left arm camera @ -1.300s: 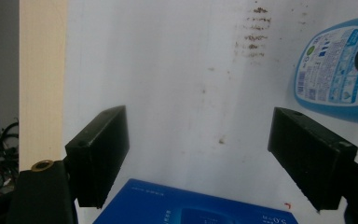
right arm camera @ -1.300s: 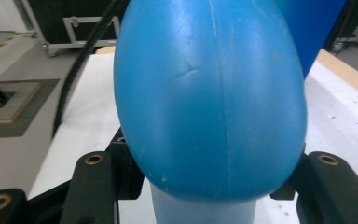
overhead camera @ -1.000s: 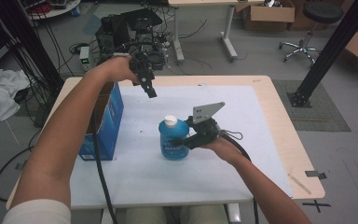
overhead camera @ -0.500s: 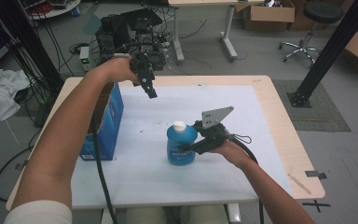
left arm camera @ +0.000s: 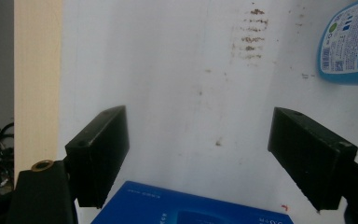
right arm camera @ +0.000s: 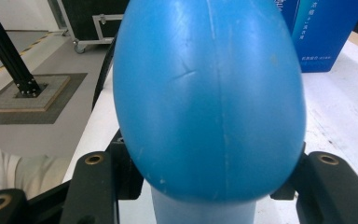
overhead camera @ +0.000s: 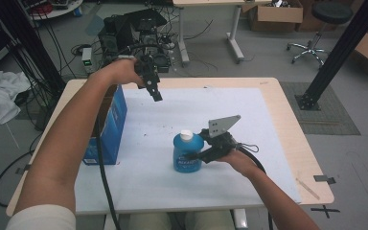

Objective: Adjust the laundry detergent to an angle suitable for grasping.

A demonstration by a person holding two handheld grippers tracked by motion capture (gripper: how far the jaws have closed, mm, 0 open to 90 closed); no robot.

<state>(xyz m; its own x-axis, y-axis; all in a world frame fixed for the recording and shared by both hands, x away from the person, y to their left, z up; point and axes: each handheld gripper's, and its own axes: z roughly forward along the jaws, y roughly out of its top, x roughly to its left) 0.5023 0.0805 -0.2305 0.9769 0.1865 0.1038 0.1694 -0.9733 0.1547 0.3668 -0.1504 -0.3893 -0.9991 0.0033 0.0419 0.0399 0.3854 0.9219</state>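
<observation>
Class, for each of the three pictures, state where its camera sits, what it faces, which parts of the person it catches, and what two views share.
High view: above the person's side, looking down on the white-covered table; both forearms, left gripper, right gripper.
Left gripper view: on the raised left gripper, facing down at the tabletop; its open black jaws.
Right gripper view: on the right gripper, clamped on the blue plastic bottle; jaws, pale sleeve.
Shared: the bottle and blue cardboard box appear in all three.

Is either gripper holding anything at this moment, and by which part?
The right gripper clamps the blue plastic bottle with a white cap around its lower body. The left gripper is open and holds nothing.
</observation>
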